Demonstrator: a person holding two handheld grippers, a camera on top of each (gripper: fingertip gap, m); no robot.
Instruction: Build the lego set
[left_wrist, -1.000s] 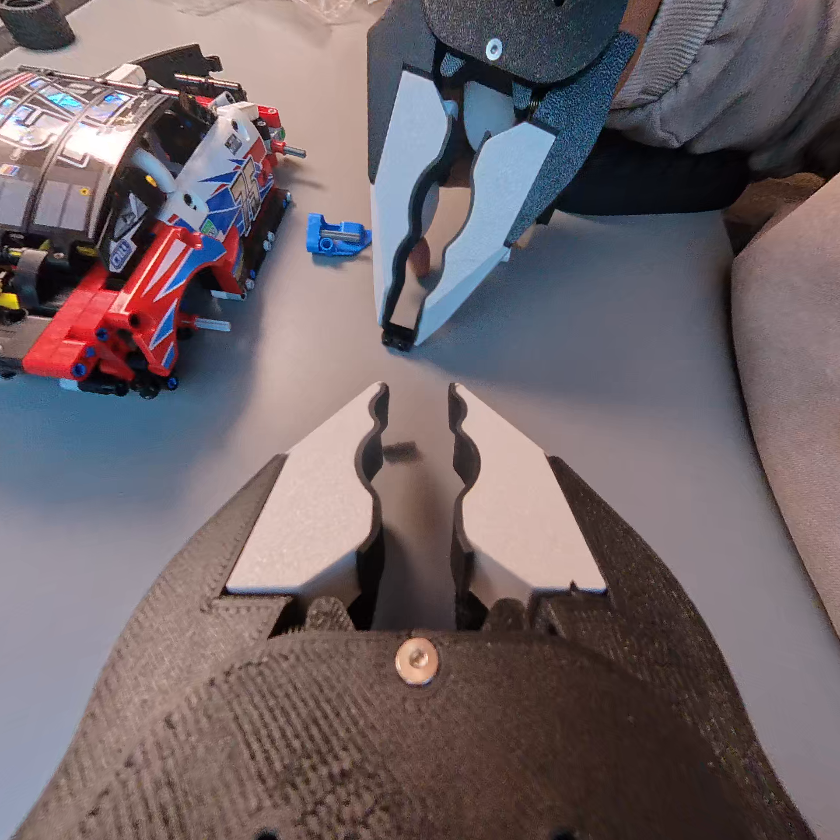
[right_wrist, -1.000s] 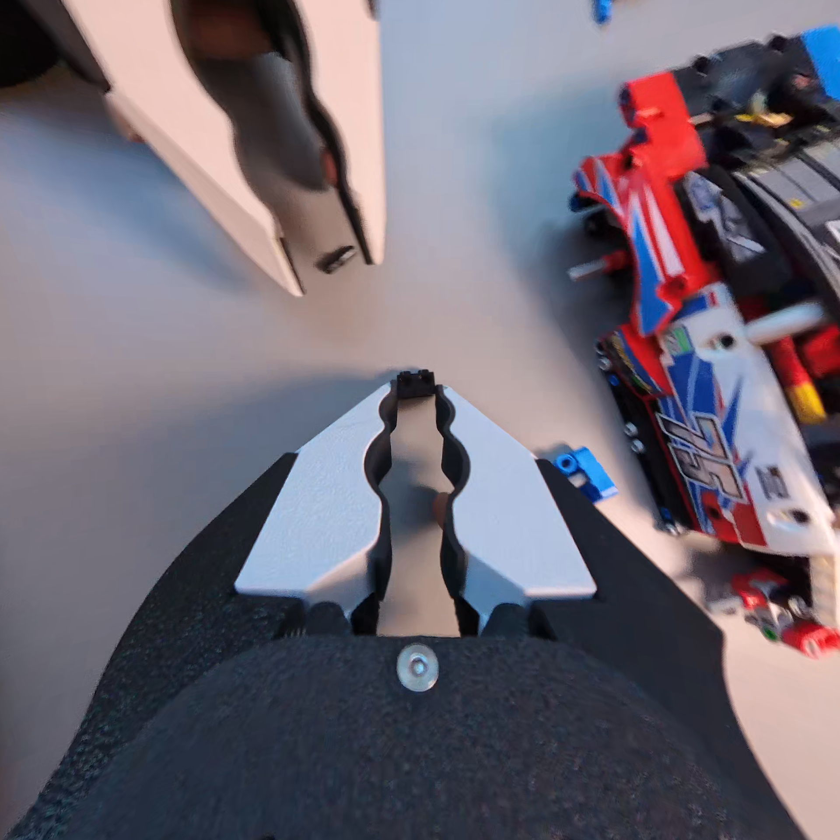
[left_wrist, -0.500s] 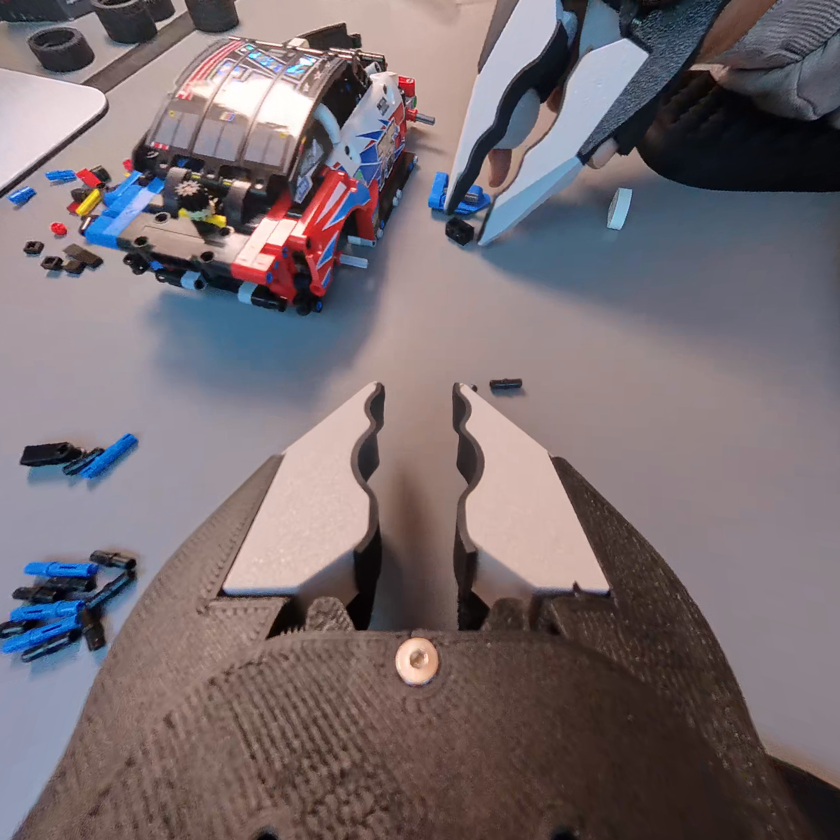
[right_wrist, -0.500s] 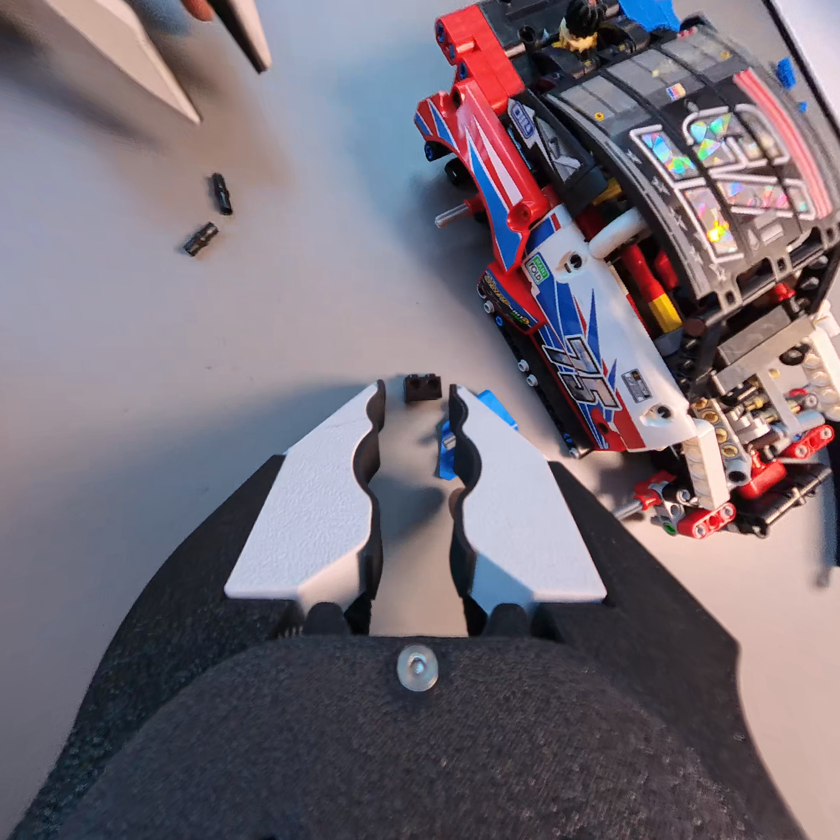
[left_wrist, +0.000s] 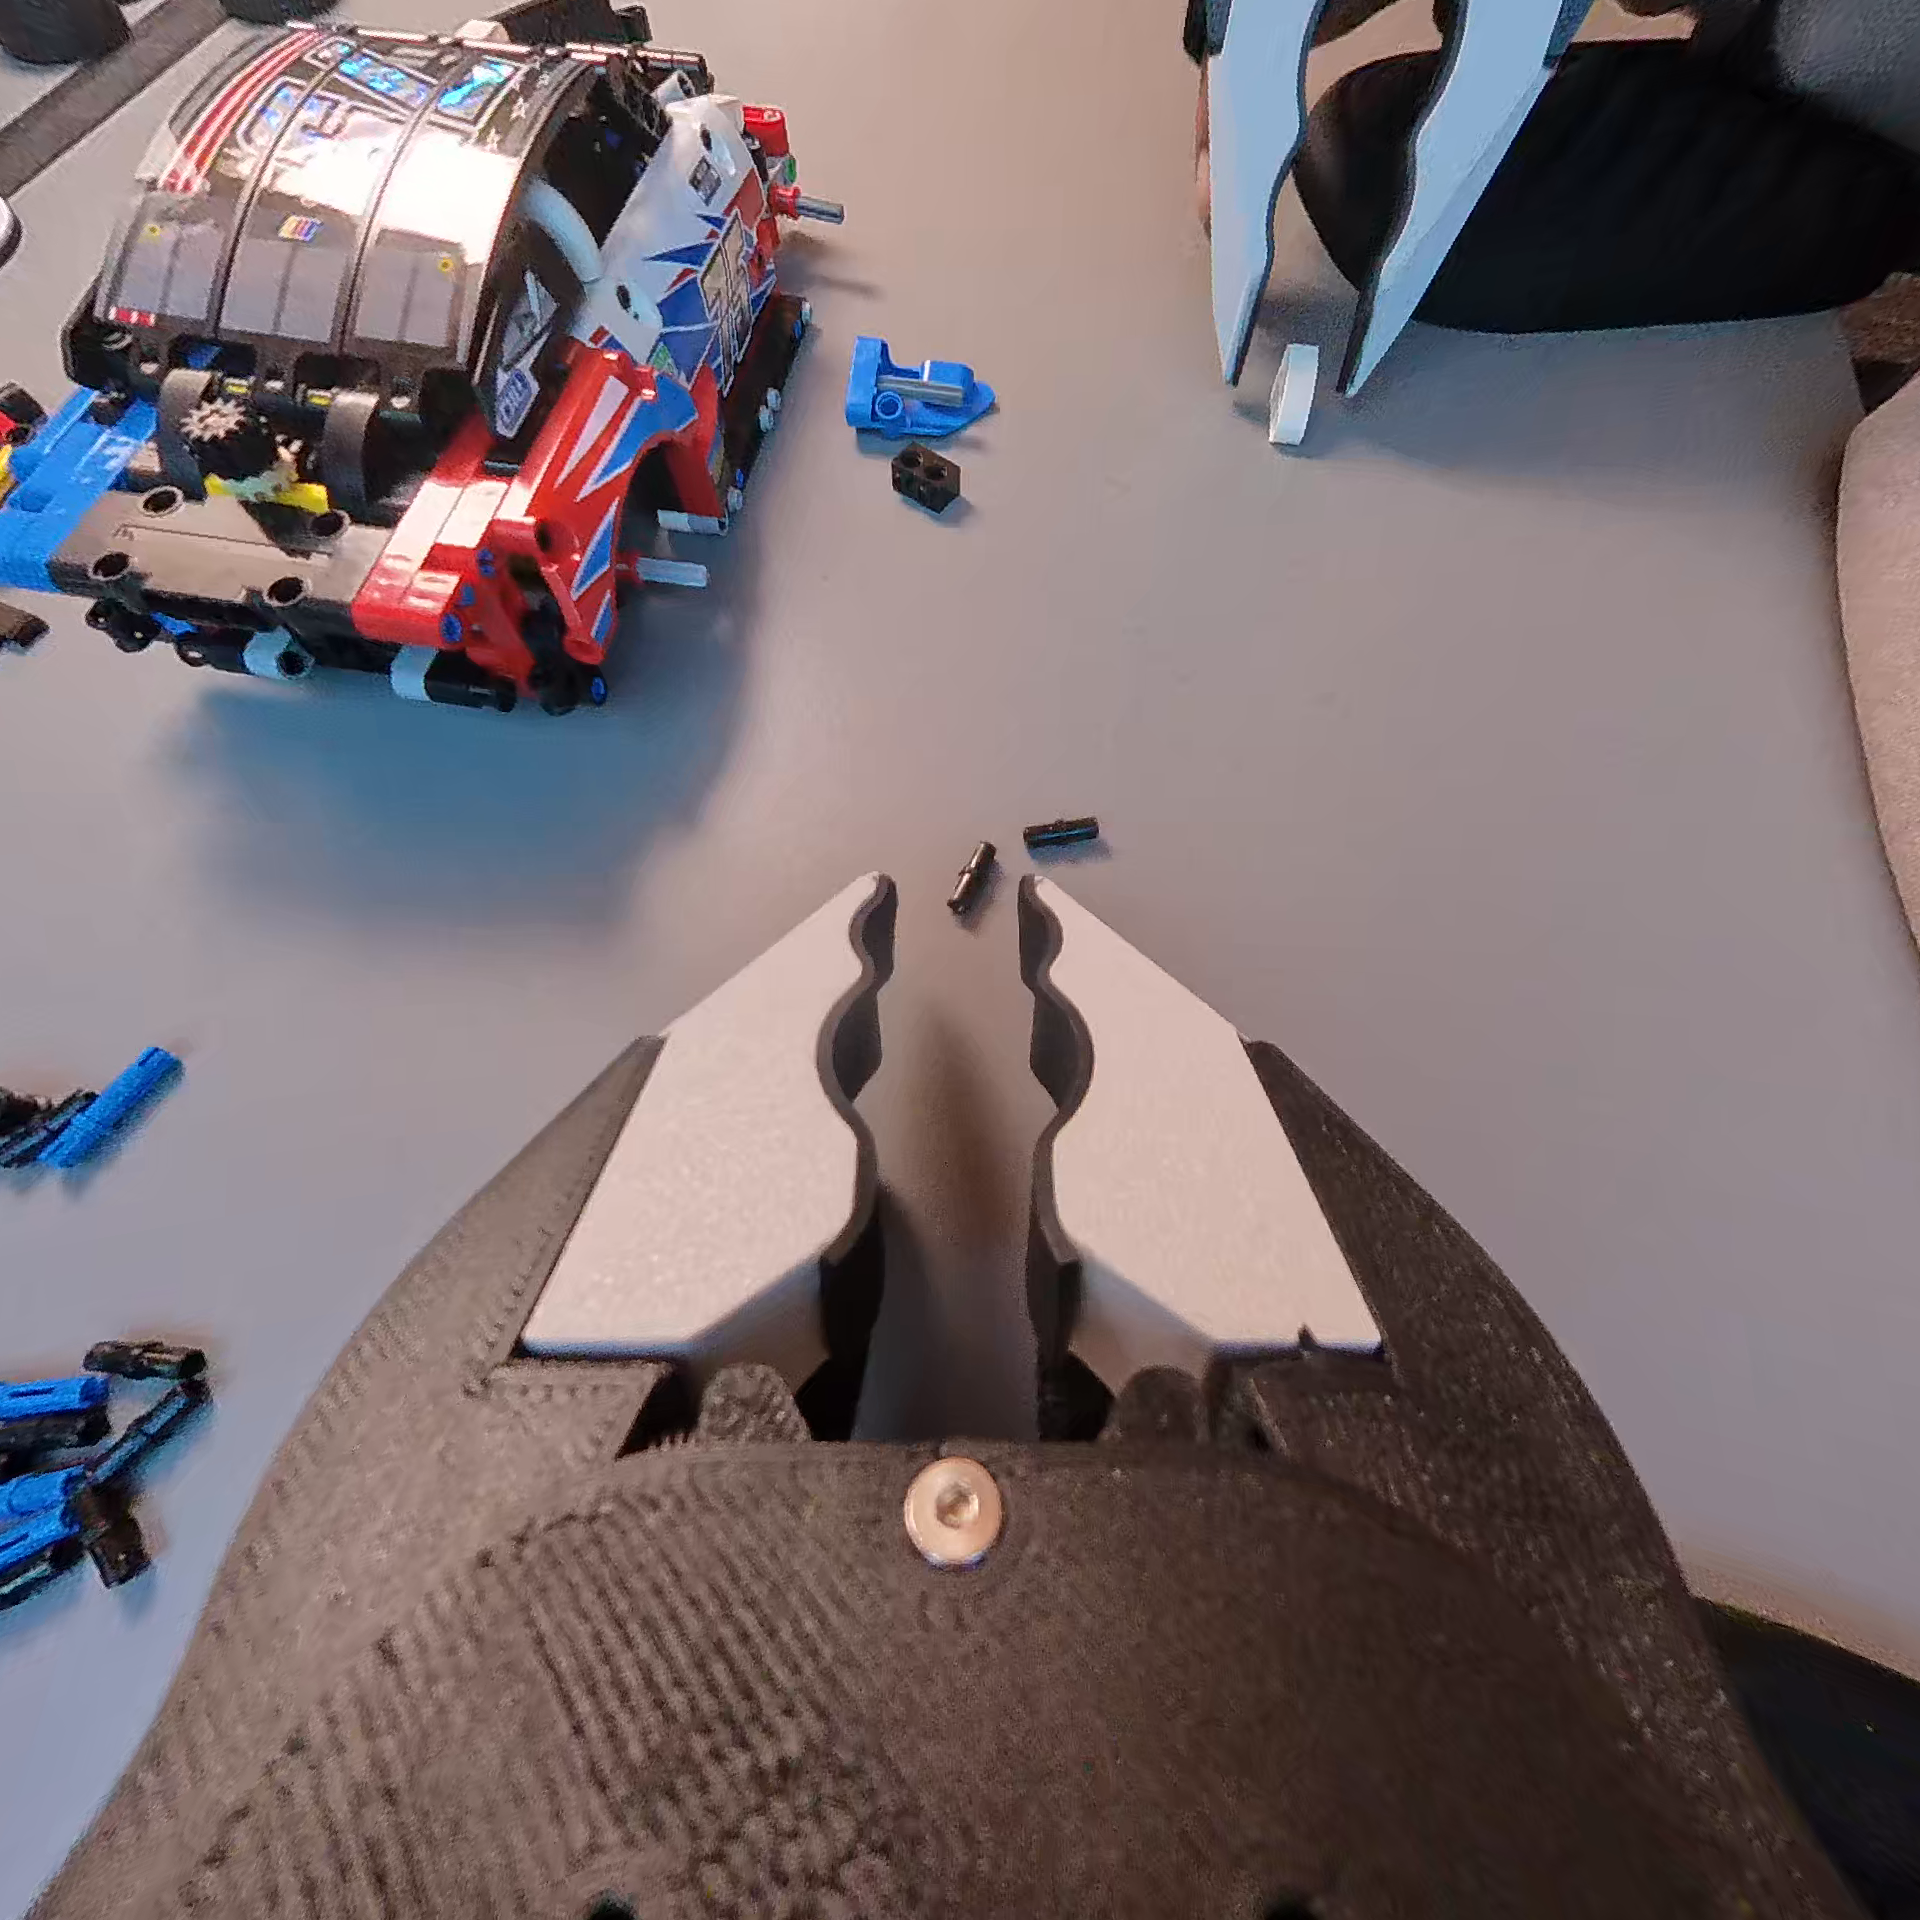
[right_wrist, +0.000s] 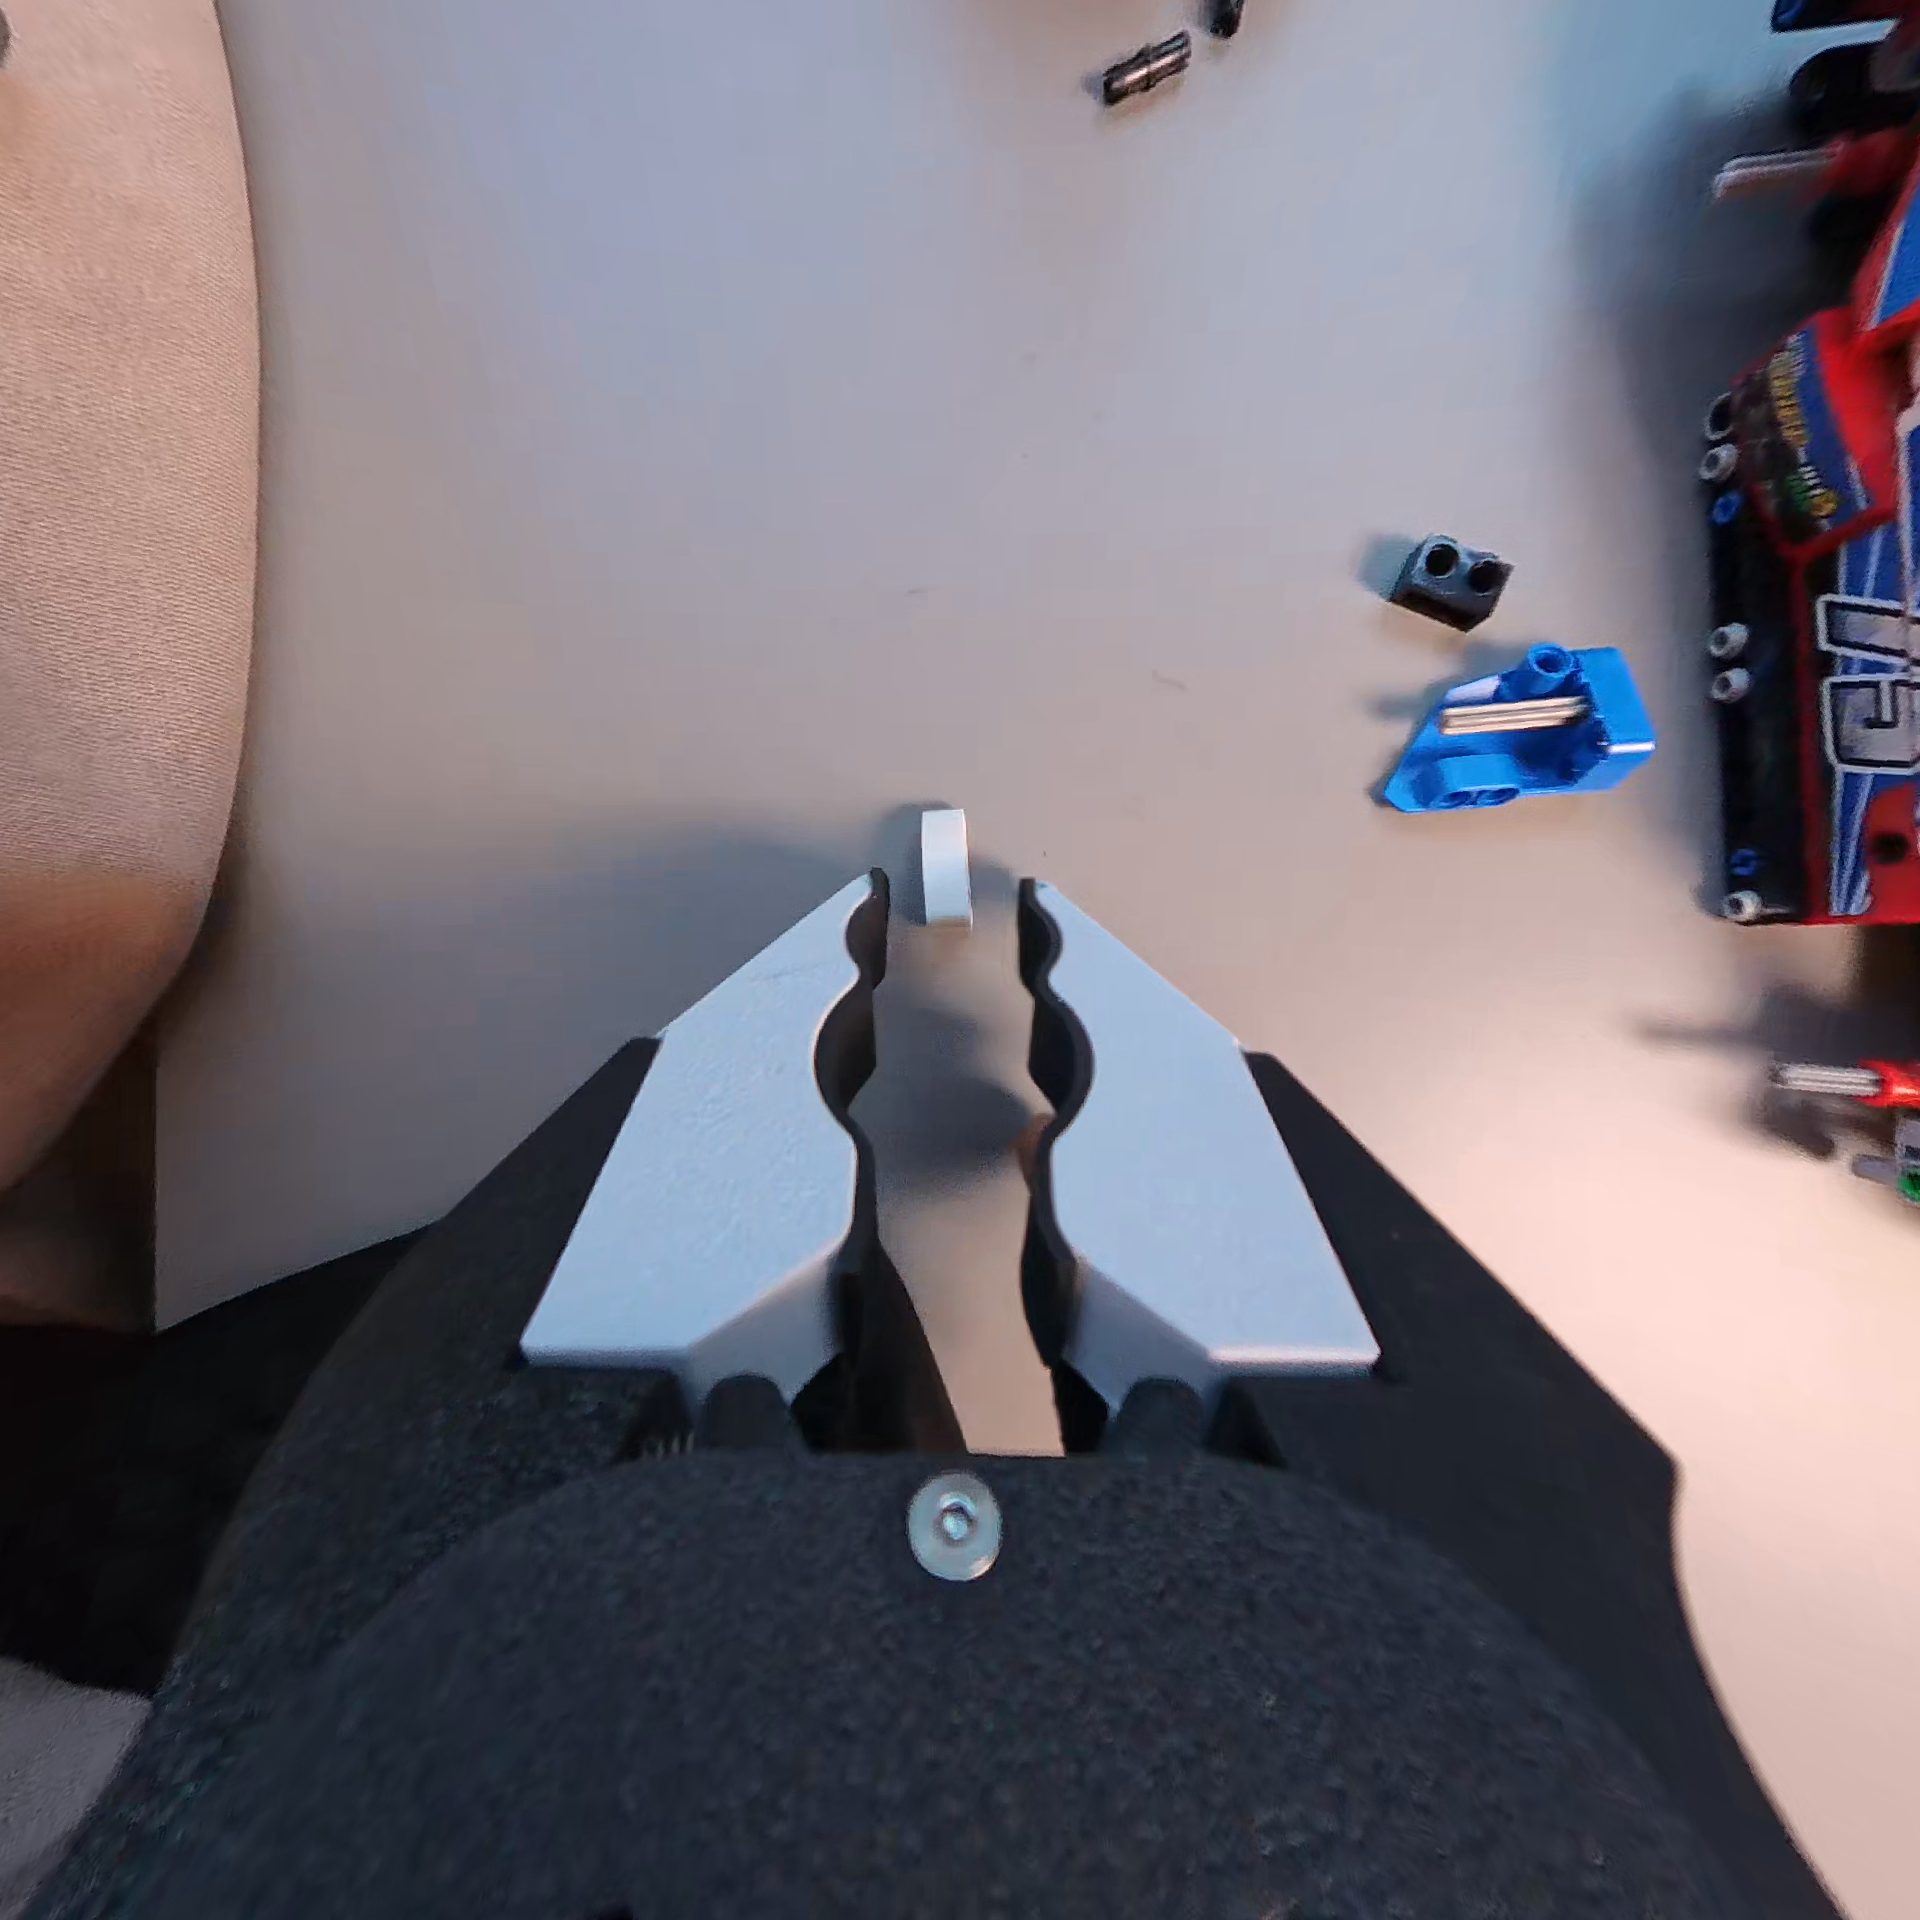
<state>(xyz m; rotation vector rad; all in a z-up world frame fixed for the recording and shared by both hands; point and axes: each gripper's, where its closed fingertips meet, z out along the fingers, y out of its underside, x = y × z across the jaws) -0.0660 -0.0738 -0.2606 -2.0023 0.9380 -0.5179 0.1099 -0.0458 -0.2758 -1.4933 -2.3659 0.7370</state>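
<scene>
A partly built red, white, blue and black lego car stands on the grey table at the upper left; its side shows in the right wrist view. My left gripper is open and empty, with a small black pin lying between its tips and a second black pin just beyond. My right gripper is open, its tips either side of a small white piece on the table; it also shows in the left wrist view. A blue piece and a black brick lie beside the car.
Loose blue and black pins lie at the left edge, with a blue pin above them. A beige cushion borders the table on the right gripper's left side. A dark sleeve rests behind the right gripper. The left gripper's tips are roughly 20 centimeters from the right gripper's. Between my right fingertips and the blue piece there is roughly 9 centimeters. The black brick is about 9 centimeters from my right fingertips. My left wrist view looks at it from another angle.
My right gripper let go of the black brick beside the blue piece and moved over to the white piece. My left gripper drew back, then came up to the black pins.
</scene>
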